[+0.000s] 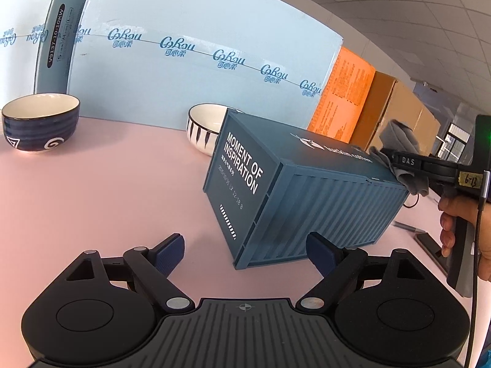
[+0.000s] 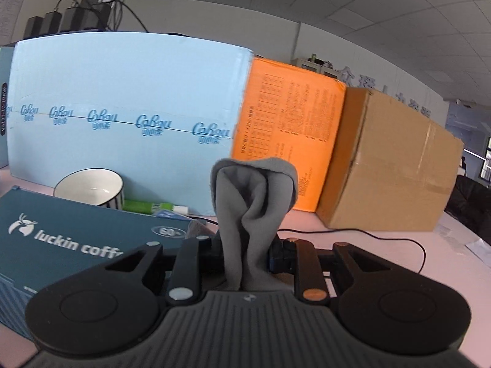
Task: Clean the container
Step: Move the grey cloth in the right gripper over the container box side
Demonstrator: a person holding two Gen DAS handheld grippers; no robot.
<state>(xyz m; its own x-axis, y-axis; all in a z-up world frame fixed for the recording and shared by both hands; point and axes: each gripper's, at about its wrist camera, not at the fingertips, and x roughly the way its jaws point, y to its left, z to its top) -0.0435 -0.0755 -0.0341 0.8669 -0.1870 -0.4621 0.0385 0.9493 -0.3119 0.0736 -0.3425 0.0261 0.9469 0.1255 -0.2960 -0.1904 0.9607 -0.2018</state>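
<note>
Grey cloth (image 2: 254,214) pinched between narrowed jaws of right tool (image 2: 245,254), at far top corner of container (image 1: 294,196). Blue container on pink counter (image 1: 107,199), near striped bowl (image 1: 202,132). Left tool (image 1: 245,254) wide open, empty, right pad (image 1: 322,253) just beside container's near corner.

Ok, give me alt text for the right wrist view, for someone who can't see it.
The right tongs pinch a bunched grey cloth that stands up between them, beside a blue container printed "luckin coffee". Behind sit a white bowl, a light blue box, an orange box and a cardboard box.
</note>
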